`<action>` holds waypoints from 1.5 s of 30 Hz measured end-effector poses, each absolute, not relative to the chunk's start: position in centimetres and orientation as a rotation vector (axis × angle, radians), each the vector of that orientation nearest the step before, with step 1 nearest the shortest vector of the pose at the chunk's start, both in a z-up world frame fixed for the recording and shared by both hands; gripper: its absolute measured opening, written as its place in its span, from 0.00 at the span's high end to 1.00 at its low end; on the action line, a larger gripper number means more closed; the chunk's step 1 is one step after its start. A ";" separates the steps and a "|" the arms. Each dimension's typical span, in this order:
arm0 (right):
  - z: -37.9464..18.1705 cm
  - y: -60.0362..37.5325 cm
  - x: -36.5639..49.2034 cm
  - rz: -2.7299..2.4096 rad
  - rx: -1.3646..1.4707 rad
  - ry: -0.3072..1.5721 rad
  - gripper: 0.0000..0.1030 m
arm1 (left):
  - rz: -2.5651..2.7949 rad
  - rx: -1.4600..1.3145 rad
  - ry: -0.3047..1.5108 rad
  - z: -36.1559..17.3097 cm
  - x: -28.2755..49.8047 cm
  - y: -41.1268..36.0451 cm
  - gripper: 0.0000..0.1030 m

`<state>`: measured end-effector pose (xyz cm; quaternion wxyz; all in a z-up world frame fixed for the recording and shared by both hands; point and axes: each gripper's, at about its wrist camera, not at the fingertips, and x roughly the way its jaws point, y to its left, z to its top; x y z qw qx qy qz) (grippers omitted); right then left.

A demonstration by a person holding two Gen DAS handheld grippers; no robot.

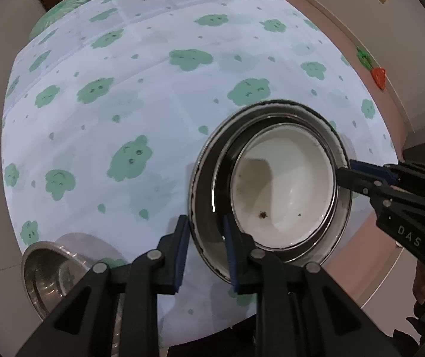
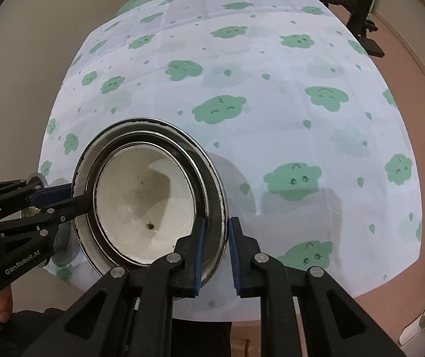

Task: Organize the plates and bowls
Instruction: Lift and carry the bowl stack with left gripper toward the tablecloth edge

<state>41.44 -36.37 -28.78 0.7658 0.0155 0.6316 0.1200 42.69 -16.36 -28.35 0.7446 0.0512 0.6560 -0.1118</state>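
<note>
Our left gripper [image 1: 208, 250] points down with its blue-padded jaws clamped across the rim of the steel bowl stack [image 1: 209, 178], one finger outside the wall and one inside. Our right gripper [image 2: 216, 255] pinches the opposite rim the same way, so we hold the stack between both claws above the table. The stack is a wide, round metal bowl with a scuffed, dark-edged lip, a second steel ring nested within it, and innermost a white bowl [image 1: 283, 193], smooth and glossy, with a few dark specks on its bottom. Beneath lies the tablecloth [image 1: 123, 104], pale, creased into squares and printed with green smiling clouds and small drops. At the near left edge of the table another shiny steel bowl [image 1: 41, 270] sits by itself, well apart from the stack. Beyond the table runs a pinkish floor [image 2: 403, 68], and dark furniture [image 2: 358, 9] stands at the far corner. We read "DAS" on the right gripper's black body and "GenRobot.AI" on the left one's.
</note>
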 end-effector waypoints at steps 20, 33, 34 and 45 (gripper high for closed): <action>-26.0 -30.4 42.1 0.361 -0.046 1.344 0.83 | -0.157 0.034 1.389 -25.4 41.3 -10.2 0.80; -23.7 -26.7 42.0 0.430 -0.108 1.320 0.83 | -0.094 -0.014 1.338 -23.1 40.1 -6.6 0.80; -23.5 -26.4 42.0 0.435 -0.111 1.317 0.83 | -0.090 -0.015 1.335 -23.0 40.0 -6.3 0.80; -21.7 -23.7 41.5 0.486 -0.151 1.295 0.83 | -0.042 -0.047 1.312 -21.5 38.7 -3.6 0.80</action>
